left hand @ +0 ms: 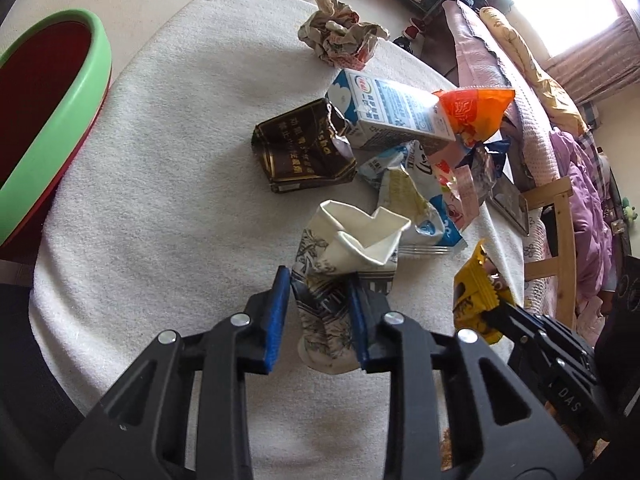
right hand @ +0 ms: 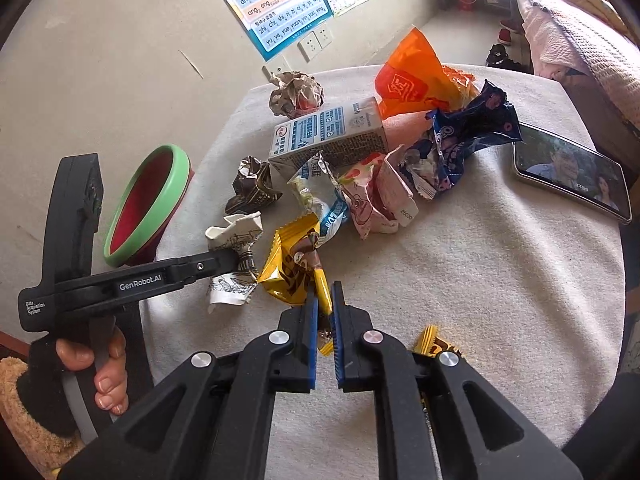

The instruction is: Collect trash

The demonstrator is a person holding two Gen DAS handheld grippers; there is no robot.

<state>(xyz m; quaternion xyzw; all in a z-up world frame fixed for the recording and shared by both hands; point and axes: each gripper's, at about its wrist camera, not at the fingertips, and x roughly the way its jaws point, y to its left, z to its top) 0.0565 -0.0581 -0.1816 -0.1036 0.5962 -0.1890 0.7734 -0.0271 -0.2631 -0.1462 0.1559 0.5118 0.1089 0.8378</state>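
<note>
A crushed white paper cup (left hand: 340, 264) with dark line drawings lies on the white-clothed round table (left hand: 160, 200). My left gripper (left hand: 318, 280) is shut on its lower half, both blue pads pressing the sides. The right wrist view shows that same left gripper (right hand: 236, 260) clamped on the cup (right hand: 232, 236). My right gripper (right hand: 326, 296) is shut on a yellow snack wrapper (right hand: 292, 268), held just above the cloth to the right of the cup. A green-rimmed red bin (left hand: 80, 92) stands off the table's left edge.
Behind the cup lies a pile of trash: a blue-white milk carton (left hand: 400, 116), a crushed brown pack (left hand: 300, 152), crumpled paper (left hand: 340, 36), an orange bag (left hand: 476, 108) and several wrappers. A phone (right hand: 572, 172) lies at the table's right edge. A second yellow wrapper (right hand: 436, 344) lies by my right gripper.
</note>
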